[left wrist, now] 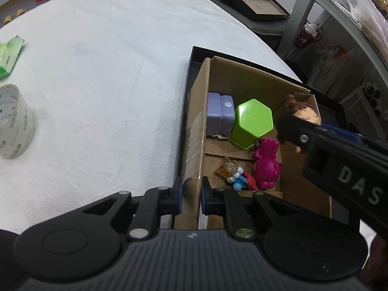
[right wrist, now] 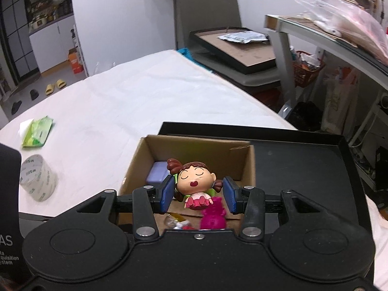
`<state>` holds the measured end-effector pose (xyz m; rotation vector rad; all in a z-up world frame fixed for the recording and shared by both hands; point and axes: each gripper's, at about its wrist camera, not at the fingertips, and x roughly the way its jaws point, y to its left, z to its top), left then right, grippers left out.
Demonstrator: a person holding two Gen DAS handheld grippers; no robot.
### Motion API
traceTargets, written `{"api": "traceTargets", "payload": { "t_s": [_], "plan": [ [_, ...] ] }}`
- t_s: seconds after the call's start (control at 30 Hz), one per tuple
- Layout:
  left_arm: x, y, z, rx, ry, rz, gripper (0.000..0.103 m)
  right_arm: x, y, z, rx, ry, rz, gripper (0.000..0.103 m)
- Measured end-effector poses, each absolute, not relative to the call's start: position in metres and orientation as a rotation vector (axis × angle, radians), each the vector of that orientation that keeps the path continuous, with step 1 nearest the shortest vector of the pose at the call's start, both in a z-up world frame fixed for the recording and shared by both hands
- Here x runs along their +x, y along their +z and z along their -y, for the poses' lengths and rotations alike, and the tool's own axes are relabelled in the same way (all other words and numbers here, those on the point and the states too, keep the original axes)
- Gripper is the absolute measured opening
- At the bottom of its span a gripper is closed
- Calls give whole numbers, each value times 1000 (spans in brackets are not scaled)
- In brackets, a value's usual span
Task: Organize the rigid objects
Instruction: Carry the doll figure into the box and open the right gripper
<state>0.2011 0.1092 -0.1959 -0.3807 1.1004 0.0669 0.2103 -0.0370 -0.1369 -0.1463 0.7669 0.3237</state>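
A cardboard box (left wrist: 202, 121) sits in a black tray (left wrist: 191, 72) on the white table. My left gripper (left wrist: 191, 195) is shut on the box's near left wall. In the box lie a lilac case (left wrist: 219, 111), a green hexagonal cup (left wrist: 252, 122), a magenta toy (left wrist: 265, 163) and a small blue-and-red figure (left wrist: 241, 179). My right gripper (right wrist: 198, 194) is over the box with a brown-haired doll (right wrist: 195, 181) between its blue pads (right wrist: 168, 191). The jaws stand apart beside the doll; contact is unclear. The doll also shows in the left wrist view (left wrist: 305, 112).
A roll of clear tape (left wrist: 13, 123) and a green packet (left wrist: 9, 55) lie at the table's left. A second black tray (right wrist: 232, 46) rests on a chair behind the table. A desk with bags (right wrist: 339, 24) stands to the right.
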Motion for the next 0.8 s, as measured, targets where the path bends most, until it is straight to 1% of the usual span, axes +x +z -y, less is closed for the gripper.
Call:
{"api": "traceTargets", "payload": {
  "t_s": [0.2, 0.33, 0.7, 0.8],
  "plan": [
    [201, -196, -114, -402, 55, -1101, 14, 214, -141, 19, -147, 355, -790, 44],
    [201, -196, -114, -403, 50, -1099, 15, 216, -136, 17, -119, 376, -786, 52],
    [200, -192, -108, -369, 63, -1090, 15, 215, -134, 48, -58, 295, -808, 53],
    [200, -187, -102, -338, 63, -1083, 16, 213, -135, 57, -48, 273, -811, 55]
  ]
}}
